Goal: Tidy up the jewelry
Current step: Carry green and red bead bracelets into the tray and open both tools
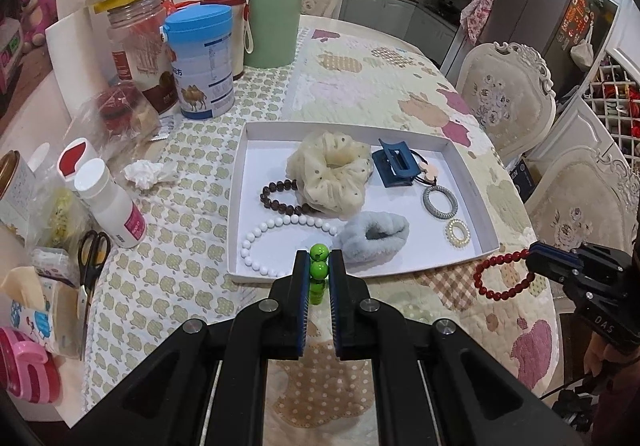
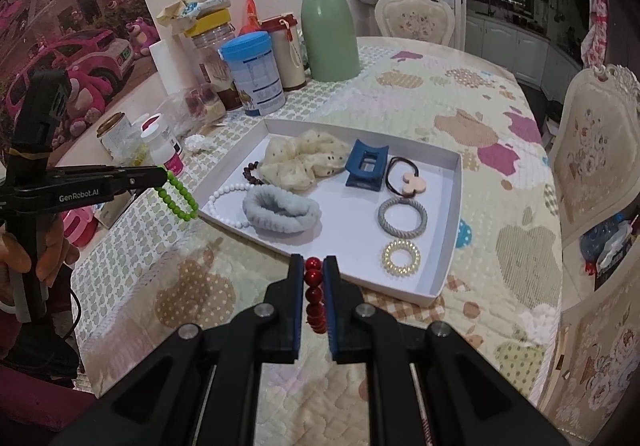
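Note:
A white tray (image 1: 236, 181) on the quilted table holds a cream scrunchie (image 1: 328, 169), a blue hair claw (image 1: 394, 163), a brown bead bracelet (image 1: 276, 197), a white bead bracelet (image 1: 272, 234), a grey fluffy scrunchie (image 1: 374, 236), a grey ring hair tie (image 1: 440, 201) and a clear coil tie (image 1: 458, 232). My left gripper (image 1: 319, 266) is shut on a green bead bracelet (image 1: 319, 260) just before the tray's near edge; it also shows in the right wrist view (image 2: 178, 195). My right gripper (image 2: 313, 274) is shut on a red bead bracelet (image 2: 314, 286), which hangs beside the tray's right corner (image 1: 504, 274).
Jars, a blue-lidded tin (image 1: 200, 61), a green thermos (image 1: 272, 5), a white bottle (image 1: 112, 201), scissors (image 1: 90, 262) and a crumpled tissue (image 1: 144, 171) crowd the table's left side. Ornate chairs (image 1: 508, 101) stand to the right.

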A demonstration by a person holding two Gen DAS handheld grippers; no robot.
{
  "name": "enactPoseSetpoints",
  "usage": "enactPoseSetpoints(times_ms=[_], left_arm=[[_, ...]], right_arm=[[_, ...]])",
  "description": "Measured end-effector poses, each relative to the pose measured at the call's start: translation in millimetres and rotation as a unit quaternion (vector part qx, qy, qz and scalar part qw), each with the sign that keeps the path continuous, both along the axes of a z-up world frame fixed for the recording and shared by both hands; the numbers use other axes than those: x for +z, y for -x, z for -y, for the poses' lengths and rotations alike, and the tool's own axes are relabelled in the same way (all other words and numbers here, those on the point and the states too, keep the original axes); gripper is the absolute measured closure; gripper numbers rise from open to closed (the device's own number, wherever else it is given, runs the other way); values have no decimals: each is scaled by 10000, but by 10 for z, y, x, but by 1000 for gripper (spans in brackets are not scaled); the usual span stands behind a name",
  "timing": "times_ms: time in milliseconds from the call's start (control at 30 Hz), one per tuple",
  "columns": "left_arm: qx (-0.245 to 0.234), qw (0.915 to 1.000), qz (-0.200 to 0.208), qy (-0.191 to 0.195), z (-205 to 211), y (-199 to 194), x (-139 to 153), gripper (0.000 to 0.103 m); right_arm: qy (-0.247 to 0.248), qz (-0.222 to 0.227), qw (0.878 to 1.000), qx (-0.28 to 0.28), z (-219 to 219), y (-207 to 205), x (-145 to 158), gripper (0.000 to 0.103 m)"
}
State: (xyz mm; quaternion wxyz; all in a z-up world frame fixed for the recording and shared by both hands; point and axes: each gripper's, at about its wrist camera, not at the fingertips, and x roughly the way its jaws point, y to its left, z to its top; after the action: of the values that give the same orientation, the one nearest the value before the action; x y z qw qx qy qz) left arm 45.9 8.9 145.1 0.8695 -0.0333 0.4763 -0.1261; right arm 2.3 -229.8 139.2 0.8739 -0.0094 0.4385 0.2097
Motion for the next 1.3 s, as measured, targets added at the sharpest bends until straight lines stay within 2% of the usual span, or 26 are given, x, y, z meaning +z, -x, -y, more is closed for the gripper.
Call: enactPoseSetpoints(times_ms=[333,567,867,1133,1300], left_arm=[[127,9998,-14,148,-76,-263,52,103],[206,9989,-258,319,-59,-470,-87,103],[151,9974,-640,297,69,-605,-448,103],[523,9941,-942,125,-113,-801,-800,103],[529,9935,-1010,-15,-115,-836,-917,103]], right_arm=[[17,45,10000,-14,-53,-272,66,94],[-13,-62,9999,111,-202,-490,-26,94],[-115,-539,9982,255,-327,-827,-378,94],[221,-780,9967,-27,-205,-1288,-772,94],[367,-806,9960,-89,-208,-1501,-914,94]])
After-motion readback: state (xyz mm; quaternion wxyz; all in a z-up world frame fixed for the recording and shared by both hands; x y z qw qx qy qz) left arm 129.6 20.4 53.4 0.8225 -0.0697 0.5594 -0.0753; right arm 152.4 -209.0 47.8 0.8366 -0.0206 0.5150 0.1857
